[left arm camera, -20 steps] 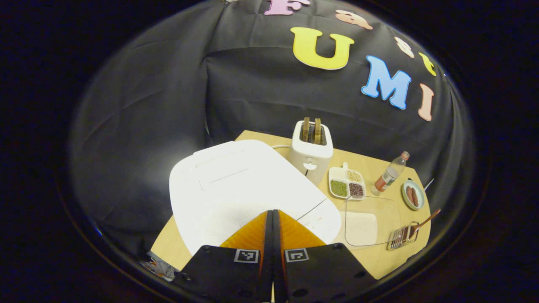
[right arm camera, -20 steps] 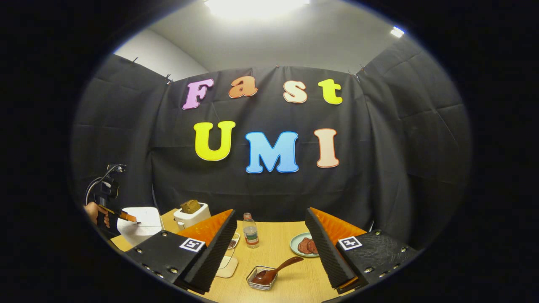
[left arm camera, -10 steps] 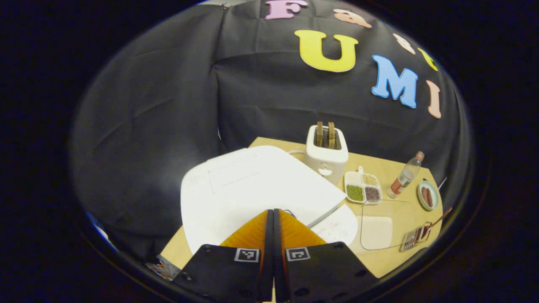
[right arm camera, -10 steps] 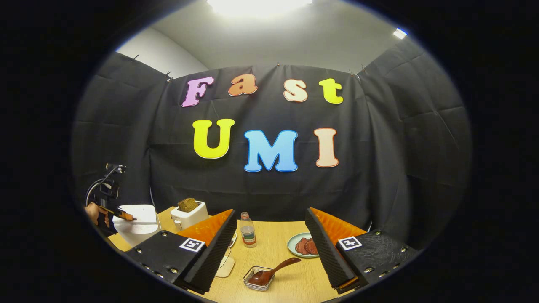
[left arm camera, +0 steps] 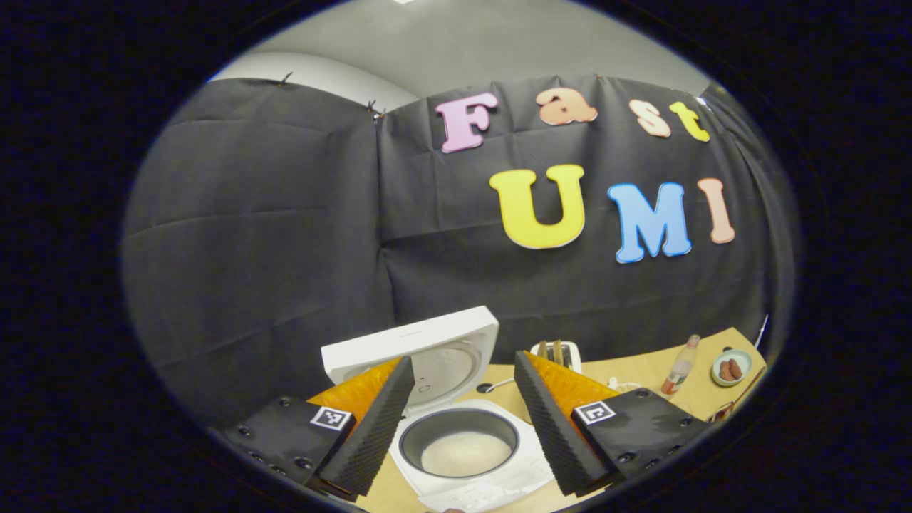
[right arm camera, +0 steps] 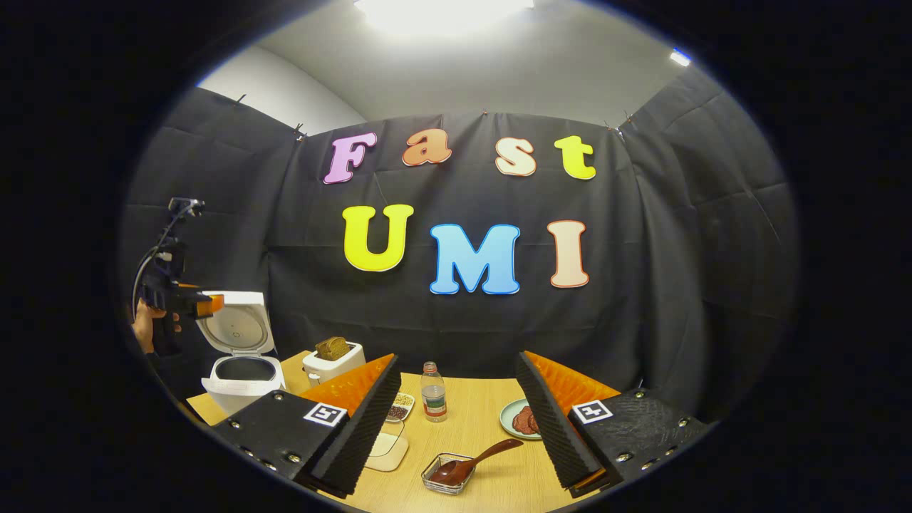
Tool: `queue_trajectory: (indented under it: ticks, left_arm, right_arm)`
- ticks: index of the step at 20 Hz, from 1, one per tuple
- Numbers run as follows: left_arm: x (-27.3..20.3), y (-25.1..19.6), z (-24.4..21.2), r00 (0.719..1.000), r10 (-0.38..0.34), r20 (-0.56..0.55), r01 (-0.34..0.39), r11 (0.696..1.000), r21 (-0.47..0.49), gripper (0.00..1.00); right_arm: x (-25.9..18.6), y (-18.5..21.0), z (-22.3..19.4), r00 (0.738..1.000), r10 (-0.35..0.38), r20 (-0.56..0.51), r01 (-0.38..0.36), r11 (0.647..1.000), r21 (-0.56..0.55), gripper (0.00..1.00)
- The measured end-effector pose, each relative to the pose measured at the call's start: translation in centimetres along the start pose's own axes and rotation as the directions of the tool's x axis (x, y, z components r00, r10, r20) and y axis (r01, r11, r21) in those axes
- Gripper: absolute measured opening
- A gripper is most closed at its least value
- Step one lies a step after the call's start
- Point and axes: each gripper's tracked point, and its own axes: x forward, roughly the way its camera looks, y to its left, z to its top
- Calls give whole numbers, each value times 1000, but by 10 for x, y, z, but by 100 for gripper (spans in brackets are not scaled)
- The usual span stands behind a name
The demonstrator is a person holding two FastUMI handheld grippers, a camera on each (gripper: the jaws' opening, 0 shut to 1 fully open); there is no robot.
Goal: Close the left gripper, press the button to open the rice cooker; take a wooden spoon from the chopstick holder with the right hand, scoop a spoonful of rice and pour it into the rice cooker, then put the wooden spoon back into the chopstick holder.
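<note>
The white rice cooker (left arm camera: 491,467) stands with its lid (left arm camera: 420,342) raised, and white rice lies in the dark inner pot (left arm camera: 459,445). My left gripper (left arm camera: 463,360) is open above and in front of the pot, holding nothing. In the right gripper view the cooker (right arm camera: 242,370) is at the far left, with the left gripper (right arm camera: 199,305) held by a hand (right arm camera: 142,328) level with the raised lid. My right gripper (right arm camera: 457,358) is open and empty above the table. The wooden spoon (right arm camera: 474,462) lies in the wire chopstick holder (right arm camera: 443,479) below it.
A toaster (right arm camera: 333,360) with bread, a divided dish of beans (right arm camera: 400,406), a clear box of rice (right arm camera: 388,445), a bottle (right arm camera: 432,392) and a plate of sausage slices (right arm camera: 524,419) stand on the wooden table (right arm camera: 499,484). Black cloth walls surround it.
The cooker lid has sprung up from shut to fully raised. My left gripper has opened and lifted up and back from the lid. The right gripper has hardly moved.
</note>
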Motion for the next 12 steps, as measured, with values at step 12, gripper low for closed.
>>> queue_trajectory:
  ticks: [12]
  left_arm:
    - [-102, -106, 23, 973, -187, 136, 203, 973, -110, 98]
  right_arm:
    - [10, -31, -25, 995, -71, -64, 75, 994, 78, 99]
